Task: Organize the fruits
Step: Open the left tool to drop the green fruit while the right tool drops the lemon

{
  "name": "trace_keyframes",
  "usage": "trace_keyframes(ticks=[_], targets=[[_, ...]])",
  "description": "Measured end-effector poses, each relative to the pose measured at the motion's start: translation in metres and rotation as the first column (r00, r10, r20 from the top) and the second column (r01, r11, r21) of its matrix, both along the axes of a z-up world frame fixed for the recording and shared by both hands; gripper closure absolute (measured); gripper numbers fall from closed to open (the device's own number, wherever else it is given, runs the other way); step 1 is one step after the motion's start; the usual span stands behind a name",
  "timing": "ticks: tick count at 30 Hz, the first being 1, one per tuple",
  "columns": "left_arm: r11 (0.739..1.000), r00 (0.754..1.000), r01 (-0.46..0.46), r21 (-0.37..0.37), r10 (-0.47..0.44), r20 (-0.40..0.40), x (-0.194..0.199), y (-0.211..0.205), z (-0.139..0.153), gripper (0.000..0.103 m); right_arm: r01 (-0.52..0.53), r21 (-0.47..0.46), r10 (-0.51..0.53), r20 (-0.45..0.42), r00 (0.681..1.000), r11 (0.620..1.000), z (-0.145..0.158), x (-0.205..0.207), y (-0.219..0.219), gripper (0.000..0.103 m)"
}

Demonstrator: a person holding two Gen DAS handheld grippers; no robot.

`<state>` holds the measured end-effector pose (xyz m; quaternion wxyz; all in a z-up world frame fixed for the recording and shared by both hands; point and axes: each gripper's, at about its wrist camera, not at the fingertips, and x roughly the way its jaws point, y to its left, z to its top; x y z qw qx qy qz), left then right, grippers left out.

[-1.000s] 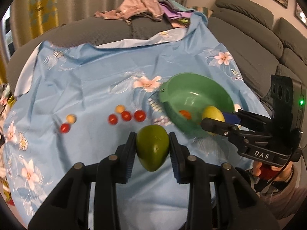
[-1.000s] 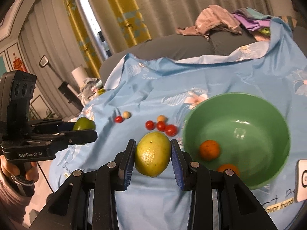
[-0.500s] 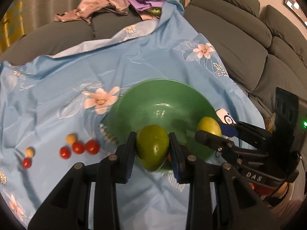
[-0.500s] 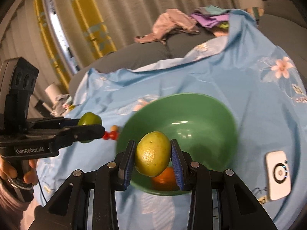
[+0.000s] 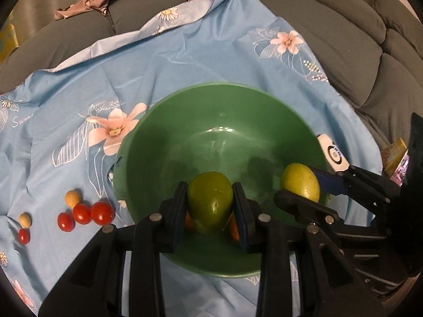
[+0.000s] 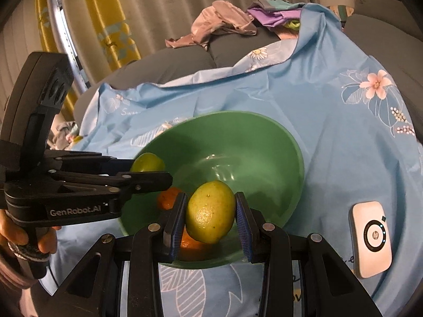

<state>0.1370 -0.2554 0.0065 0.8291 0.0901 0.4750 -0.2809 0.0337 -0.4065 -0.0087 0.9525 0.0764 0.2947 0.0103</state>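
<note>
The left gripper holds a green fruit tight between its pads, above the inside of the green bowl. The right gripper grips a yellow fruit over the near part of the same bowl. Two oranges lie in the bowl. Small tomatoes lie left of the bowl on the blue cloth.

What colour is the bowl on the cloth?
The bowl is green, inside and out; the left wrist view shows it best.

Home living room (grey sofa, curtains, strewn clothes)
</note>
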Motion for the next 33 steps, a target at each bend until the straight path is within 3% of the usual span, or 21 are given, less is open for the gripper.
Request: trace_keyframes(ticks=[15,16,18,28,31,33], targets=[[0.997,1.0,-0.024,0.075,0.024,-0.002,0.005,-0.002,-0.017,0.07,0.017,-0.095,-0.018,-0.004,1.0,0.995,-0.002,0.006,0.009,0.065],[0.997,1.0,-0.024,0.075,0.024,0.001,0.004,-0.002,-0.016,0.068,0.021,-0.098,-0.021,-0.005,1.0,0.995,-0.002,0.006,0.009,0.065],[0.997,1.0,-0.029,0.075,0.029,0.007,0.003,-0.001,-0.014,0.052,0.02,-0.096,-0.02,-0.003,1.0,0.995,-0.002,0.005,0.009,0.065],[0.995,0.995,-0.064,0.07,0.059,0.077,-0.009,0.013,0.003,0.044,0.045,-0.105,-0.044,0.014,0.999,0.993,0.0,0.0,0.009,0.063],[0.994,0.992,-0.08,0.073,0.072,0.108,-0.018,0.02,0.012,0.03,0.041,-0.094,-0.038,0.031,0.999,0.995,0.002,-0.004,0.009,0.063],[0.995,0.99,-0.083,0.055,0.075,0.122,-0.023,0.026,0.019,0.029,0.037,-0.084,-0.033,0.046,0.998,0.996,0.005,-0.007,0.009,0.062]])
